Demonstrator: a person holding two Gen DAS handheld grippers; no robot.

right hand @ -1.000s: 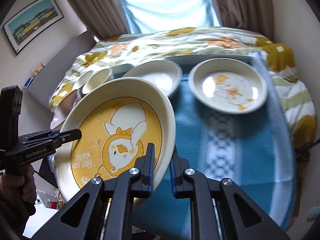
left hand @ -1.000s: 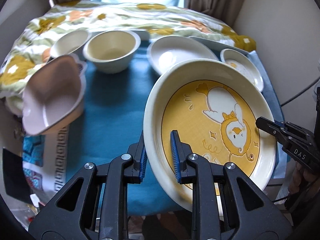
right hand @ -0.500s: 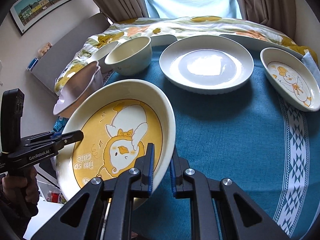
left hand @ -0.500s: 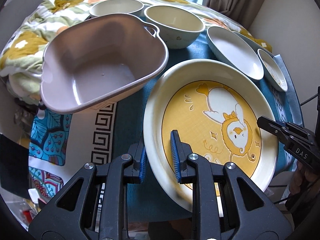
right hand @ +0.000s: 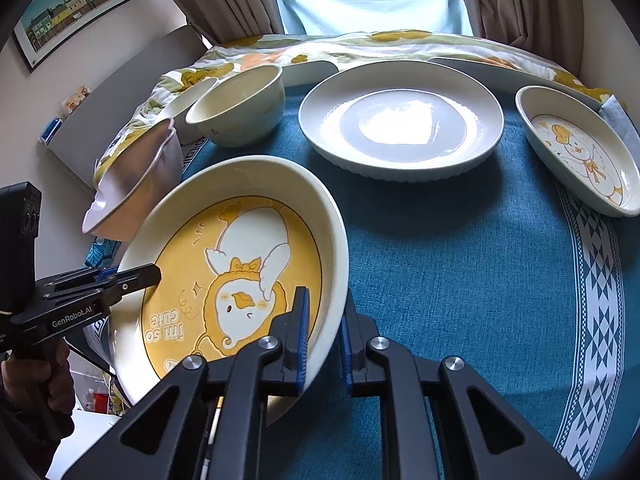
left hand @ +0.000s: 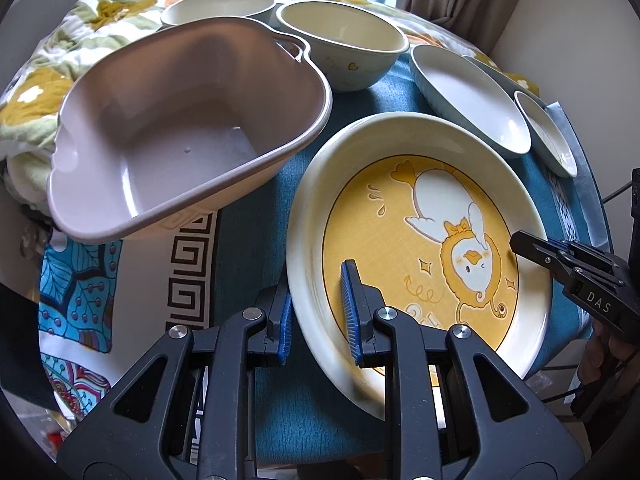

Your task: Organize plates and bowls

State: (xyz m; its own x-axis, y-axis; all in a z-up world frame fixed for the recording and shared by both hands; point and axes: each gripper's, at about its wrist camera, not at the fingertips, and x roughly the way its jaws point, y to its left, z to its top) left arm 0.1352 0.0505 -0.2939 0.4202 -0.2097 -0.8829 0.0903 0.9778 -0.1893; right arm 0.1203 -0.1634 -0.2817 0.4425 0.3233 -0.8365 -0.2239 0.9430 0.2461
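Note:
A large cream plate with a yellow duck picture (left hand: 416,232) is held by both grippers just above the teal tablecloth (right hand: 460,280). My left gripper (left hand: 316,320) is shut on its left rim. My right gripper (right hand: 324,340) is shut on its right rim, and also shows at the right edge of the left wrist view (left hand: 520,246). The plate also shows in the right wrist view (right hand: 236,272), tilted. A pale blue plate (right hand: 400,128), a small duck dish (right hand: 580,152) and a cream bowl (right hand: 240,108) sit on the cloth behind.
A grey-pink plastic basin (left hand: 188,128) stands tilted close to the left of the held plate. A second cream bowl (left hand: 218,8) lies behind it. A flowered quilt (right hand: 360,46) runs along the back, and a patterned mat (left hand: 80,280) lies at the left.
Both grippers, with the duck plate, moved down and forward towards the cloth. The basin and bowls now look closer and larger in the left wrist view.

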